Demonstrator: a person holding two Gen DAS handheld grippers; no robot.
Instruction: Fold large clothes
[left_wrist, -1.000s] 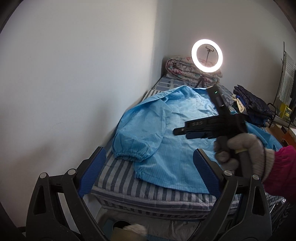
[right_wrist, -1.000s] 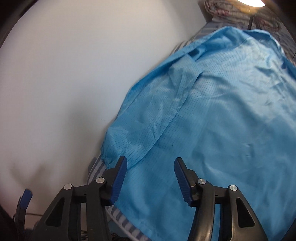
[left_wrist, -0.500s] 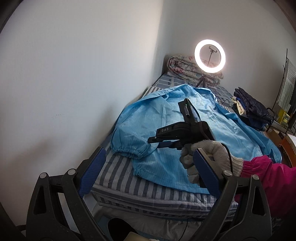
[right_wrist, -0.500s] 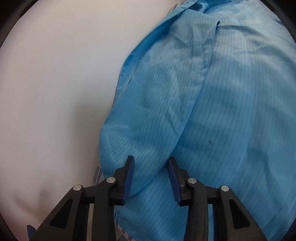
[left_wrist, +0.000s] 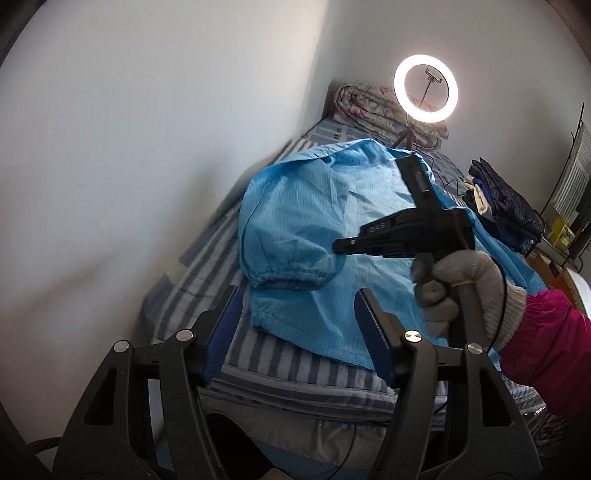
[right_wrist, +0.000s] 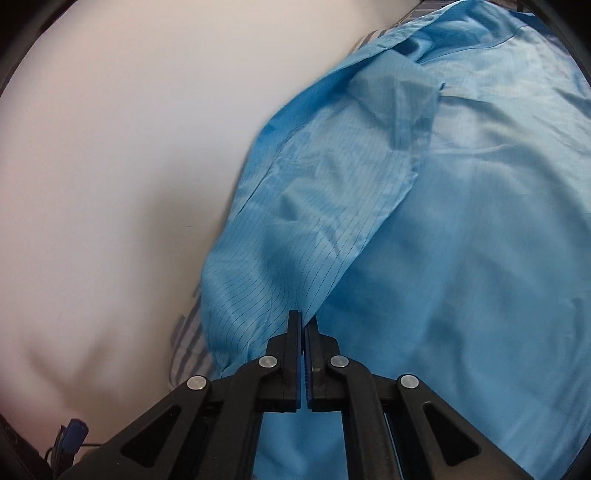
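Right gripper (right_wrist: 303, 325) has just closed, pinching the blue coat's sleeve (right_wrist: 306, 236); left gripper (left_wrist: 295, 332), narrowing but empty, hovers above the hem (left_wrist: 306, 332).

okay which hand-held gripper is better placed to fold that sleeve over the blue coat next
Right. The right hand-held gripper has just closed on the sleeve; the left hand-held gripper has been closing, nothing between its jaws.

Ring light (left_wrist: 425, 88) glares bright, blown out white. Wall (left_wrist: 147, 147) left of it evenly lit, soft shadows. Fisheye bends edges, dark corners. Right-wrist view slightly blurred.
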